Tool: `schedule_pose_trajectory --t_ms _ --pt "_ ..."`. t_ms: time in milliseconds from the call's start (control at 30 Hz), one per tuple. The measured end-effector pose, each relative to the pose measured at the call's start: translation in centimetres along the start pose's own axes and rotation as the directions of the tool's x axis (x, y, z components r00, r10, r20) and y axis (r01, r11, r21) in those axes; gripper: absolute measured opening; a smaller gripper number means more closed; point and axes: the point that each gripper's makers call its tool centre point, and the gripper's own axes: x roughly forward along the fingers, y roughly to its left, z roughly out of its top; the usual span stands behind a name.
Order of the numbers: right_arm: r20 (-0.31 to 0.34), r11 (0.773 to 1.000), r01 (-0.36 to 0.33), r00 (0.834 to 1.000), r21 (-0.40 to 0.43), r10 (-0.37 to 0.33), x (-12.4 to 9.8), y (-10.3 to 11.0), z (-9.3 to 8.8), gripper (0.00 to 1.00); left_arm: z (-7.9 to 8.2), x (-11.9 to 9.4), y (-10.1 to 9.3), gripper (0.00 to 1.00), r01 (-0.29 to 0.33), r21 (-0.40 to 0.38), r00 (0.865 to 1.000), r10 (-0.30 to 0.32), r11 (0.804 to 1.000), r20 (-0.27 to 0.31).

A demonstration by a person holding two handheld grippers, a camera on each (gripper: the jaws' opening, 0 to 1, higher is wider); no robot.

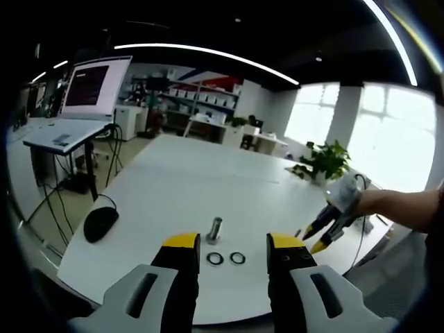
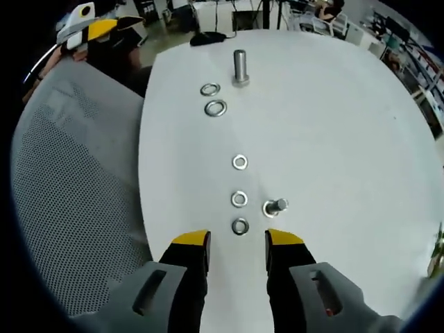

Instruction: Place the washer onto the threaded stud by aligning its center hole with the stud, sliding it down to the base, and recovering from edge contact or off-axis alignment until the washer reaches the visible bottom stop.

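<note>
In the left gripper view a steel threaded stud (image 1: 214,229) stands upright on the white table (image 1: 180,187). Two washers (image 1: 215,258) (image 1: 238,258) lie flat just in front of it. My left gripper (image 1: 234,243) is open and empty, hovering just short of them. My right gripper (image 1: 313,241) comes in from the right, held by a hand. In the right gripper view my right gripper (image 2: 238,239) is open and empty above a row of three washers (image 2: 240,226) (image 2: 239,200) (image 2: 240,162). A small stud (image 2: 275,207) stands beside that row. The tall stud (image 2: 240,67) and its two washers (image 2: 210,89) (image 2: 216,108) lie farther off.
A black mouse (image 1: 100,223) lies left of the stud. An open laptop (image 1: 83,97) stands on a side stand, and a potted plant (image 1: 326,163) sits at the far right. A grey mesh chair back (image 2: 69,187) borders the table edge. My left gripper (image 2: 97,29) shows at the upper left.
</note>
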Motion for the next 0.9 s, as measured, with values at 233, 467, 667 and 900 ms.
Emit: schedule_pose_trajectory --t_ms 233,467,667,900 --pt "-0.035 1.000 -0.003 0.999 -0.016 0.002 0.8 -0.1 -0.3 0.33 0.0 0.0 0.0 0.36 0.002 0.001 1.000 -0.002 1.000 -0.001" --pt "-0.043 1.000 -0.005 0.999 -0.024 0.004 1.3 -0.1 -0.4 0.33 0.0 0.0 -0.1 0.36 0.002 0.002 1.000 -0.002 1.000 0.000" --pt "-0.043 0.999 -0.001 0.999 -0.032 0.000 1.5 0.0 -0.3 0.33 -0.1 0.1 -0.3 0.35 0.012 0.011 1.000 -0.012 1.000 -0.008" --pt "-0.040 0.999 -0.006 0.999 -0.045 0.004 2.3 0.2 0.0 0.33 -0.1 0.1 -0.3 0.34 0.014 0.010 1.000 -0.013 1.000 -0.007"
